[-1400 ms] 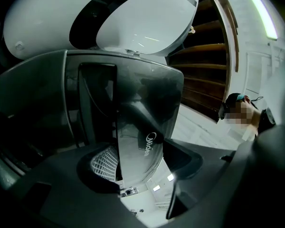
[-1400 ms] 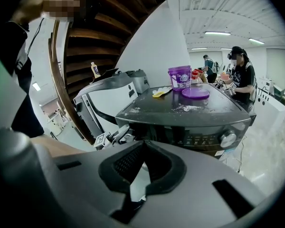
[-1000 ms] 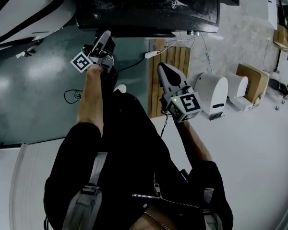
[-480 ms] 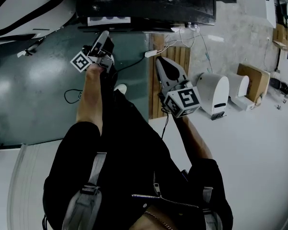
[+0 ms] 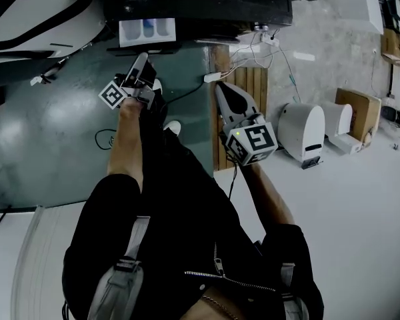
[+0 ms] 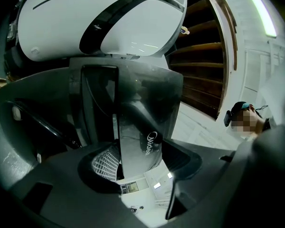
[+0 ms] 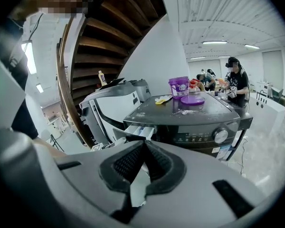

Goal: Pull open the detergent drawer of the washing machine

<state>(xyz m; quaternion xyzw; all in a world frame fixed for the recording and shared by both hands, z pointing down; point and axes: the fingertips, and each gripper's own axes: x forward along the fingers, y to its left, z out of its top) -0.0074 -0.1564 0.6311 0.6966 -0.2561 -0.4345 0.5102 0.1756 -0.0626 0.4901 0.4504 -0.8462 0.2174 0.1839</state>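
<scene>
Drawer (image 5: 147, 32) slid out, within left gripper (image 5: 143, 60) jaws.

The washing machine (image 5: 207, 9) is cut off by the top edge of the head view. The left tool (image 6: 140, 163) hides the lower front of the detergent drawer (image 6: 142, 108). Words beside the machine's knob (image 7: 221, 136) are too small to read.

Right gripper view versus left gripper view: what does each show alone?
Only the right gripper view shows the washing machine top, a purple tub, the dial and the right tool, shut and empty. Only the left gripper view shows the left tool clamped on the detergent drawer front, marked Midea. Both show that drawer and the wooden stairs.
</scene>
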